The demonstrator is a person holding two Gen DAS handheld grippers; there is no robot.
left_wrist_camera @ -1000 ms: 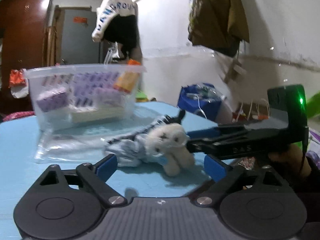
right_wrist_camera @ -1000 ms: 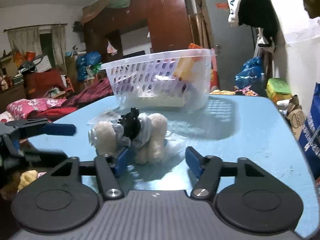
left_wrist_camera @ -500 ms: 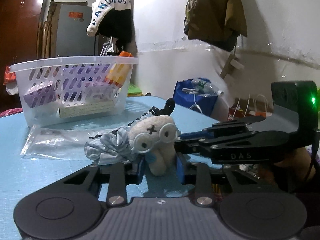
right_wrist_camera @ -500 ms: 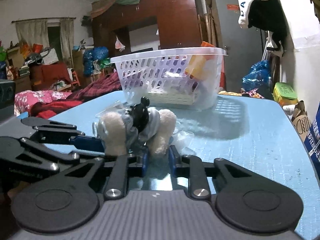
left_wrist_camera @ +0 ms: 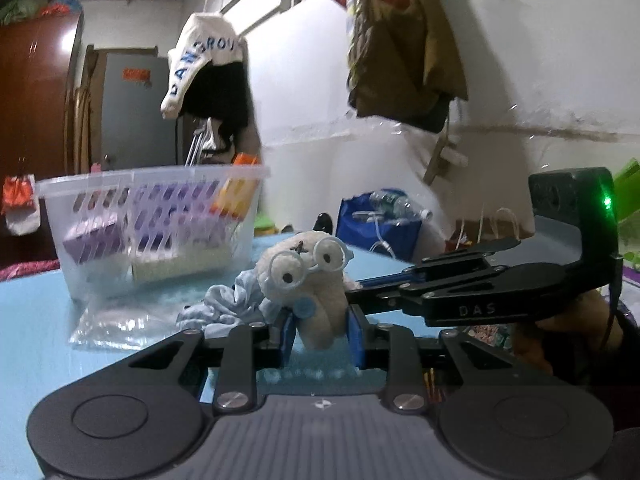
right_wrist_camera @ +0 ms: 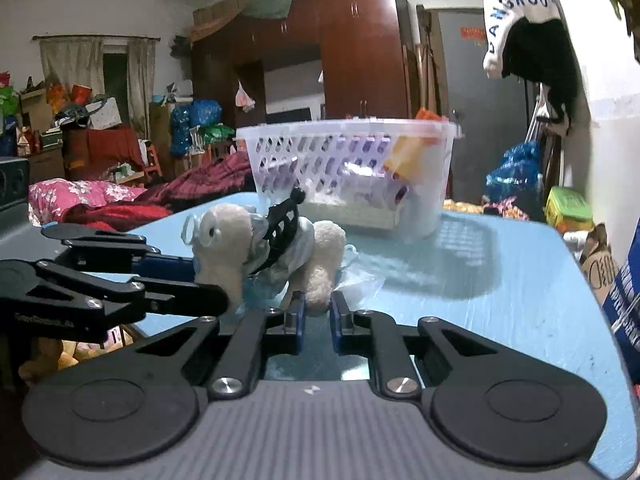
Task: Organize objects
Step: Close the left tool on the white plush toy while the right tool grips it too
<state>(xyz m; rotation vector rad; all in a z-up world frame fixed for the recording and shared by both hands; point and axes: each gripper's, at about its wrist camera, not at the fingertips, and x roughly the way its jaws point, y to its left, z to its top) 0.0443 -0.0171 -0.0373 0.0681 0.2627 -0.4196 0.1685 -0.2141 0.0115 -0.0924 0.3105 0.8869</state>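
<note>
A cream plush toy (left_wrist_camera: 308, 280) with blue glasses, pale blue clothing and a black clip is held up off the blue table (left_wrist_camera: 32, 320). My left gripper (left_wrist_camera: 320, 334) is shut on its front leg. My right gripper (right_wrist_camera: 318, 314) is shut on its hind leg; the toy (right_wrist_camera: 264, 252) shows side-on there. Each gripper reaches in from the other's side. A white slatted basket (left_wrist_camera: 160, 232) holding purple boxes and an orange box stands behind the toy, also in the right wrist view (right_wrist_camera: 348, 176).
A clear plastic bag (left_wrist_camera: 116, 322) lies flat on the table in front of the basket. The table's right edge (right_wrist_camera: 592, 288) borders a blue box and floor clutter. A bed with red and pink bedding (right_wrist_camera: 100, 200) lies beyond the far-left edge.
Both grippers closed on the plush toy from opposite sides and have lifted it off the table. The toy now sits higher against the basket.
</note>
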